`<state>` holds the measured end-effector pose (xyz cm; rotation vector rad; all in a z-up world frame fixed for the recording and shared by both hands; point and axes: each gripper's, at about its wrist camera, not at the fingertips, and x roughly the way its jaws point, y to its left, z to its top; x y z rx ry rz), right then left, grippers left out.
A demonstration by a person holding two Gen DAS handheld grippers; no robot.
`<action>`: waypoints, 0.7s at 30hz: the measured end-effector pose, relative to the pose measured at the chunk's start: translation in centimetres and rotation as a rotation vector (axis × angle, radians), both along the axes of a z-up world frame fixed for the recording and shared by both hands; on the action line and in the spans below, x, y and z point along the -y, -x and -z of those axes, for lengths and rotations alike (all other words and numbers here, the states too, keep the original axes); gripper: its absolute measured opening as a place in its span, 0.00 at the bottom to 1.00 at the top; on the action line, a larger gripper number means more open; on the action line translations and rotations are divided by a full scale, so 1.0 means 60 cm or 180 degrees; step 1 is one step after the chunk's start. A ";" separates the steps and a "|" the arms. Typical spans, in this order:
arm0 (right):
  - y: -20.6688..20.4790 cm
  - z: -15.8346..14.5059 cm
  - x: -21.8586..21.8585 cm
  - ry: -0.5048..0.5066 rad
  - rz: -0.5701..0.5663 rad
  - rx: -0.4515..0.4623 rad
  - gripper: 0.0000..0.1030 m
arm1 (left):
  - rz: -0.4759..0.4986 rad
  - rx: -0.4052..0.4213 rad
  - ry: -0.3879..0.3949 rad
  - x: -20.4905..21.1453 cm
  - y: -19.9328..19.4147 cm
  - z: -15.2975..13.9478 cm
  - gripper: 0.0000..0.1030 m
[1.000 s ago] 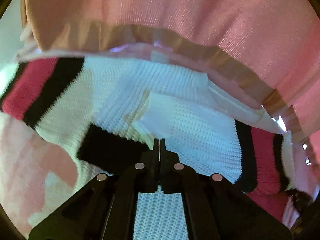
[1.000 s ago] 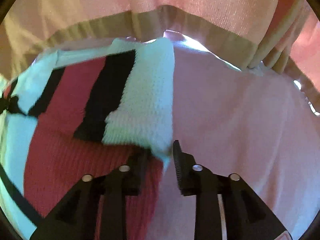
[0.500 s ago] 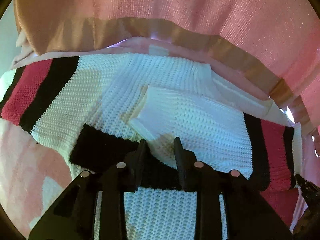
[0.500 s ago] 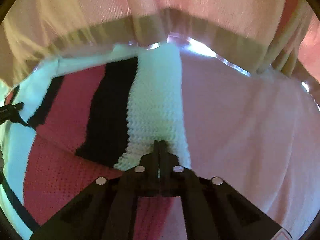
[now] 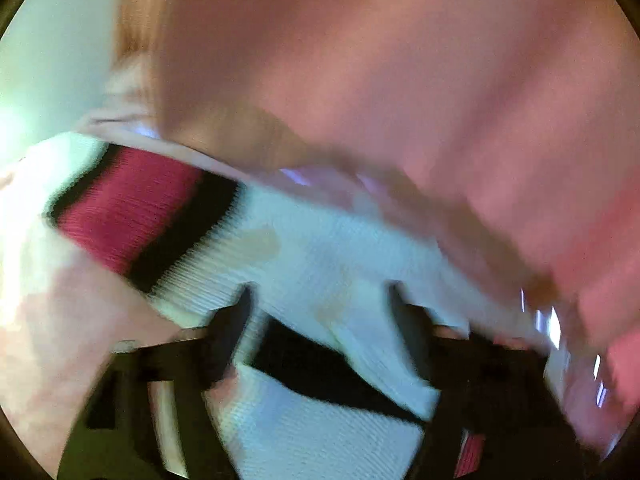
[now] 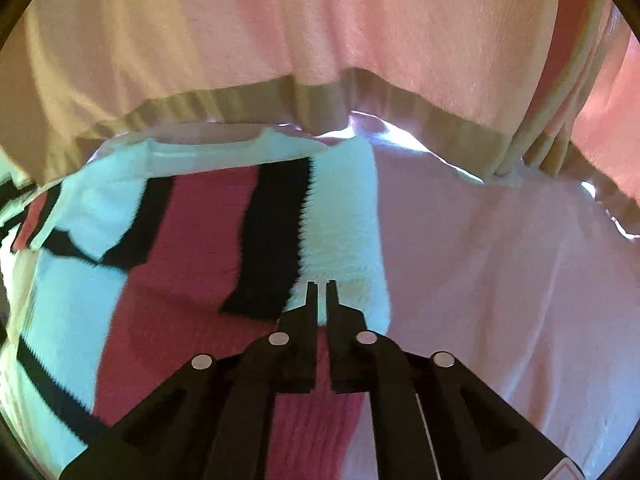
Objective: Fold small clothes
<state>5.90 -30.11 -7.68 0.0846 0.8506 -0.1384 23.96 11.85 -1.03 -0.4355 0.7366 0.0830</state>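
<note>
Sweater (image 6: 192,240) lies flat; left tool (image 5: 320,300) spread, right tool (image 6: 321,286) pressed together, empty.

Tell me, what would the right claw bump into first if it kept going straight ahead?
Probably the white cuff of the striped sweater's folded sleeve, right beyond the nearly shut right claw; depth is hard to judge.

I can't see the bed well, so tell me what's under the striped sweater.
The striped sweater lies on a pink bedcover, which shows bare to its right. Anything directly beneath the knit is covered and cannot be seen.
</note>
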 end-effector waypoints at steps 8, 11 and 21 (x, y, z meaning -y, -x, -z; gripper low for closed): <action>0.029 0.003 -0.069 0.0174 -0.0245 -0.0069 0.24 | -0.1248 -0.0344 0.0109 -0.325 -0.006 0.043 0.79; 0.020 0.012 -0.085 0.0121 -0.0283 -0.0092 0.26 | -0.1400 -0.0581 0.0057 -0.402 -0.025 0.076 0.79; 0.009 0.039 -0.112 0.0253 -0.0357 -0.0204 0.31 | -0.1161 -0.0661 -0.0352 -0.371 -0.084 0.077 0.08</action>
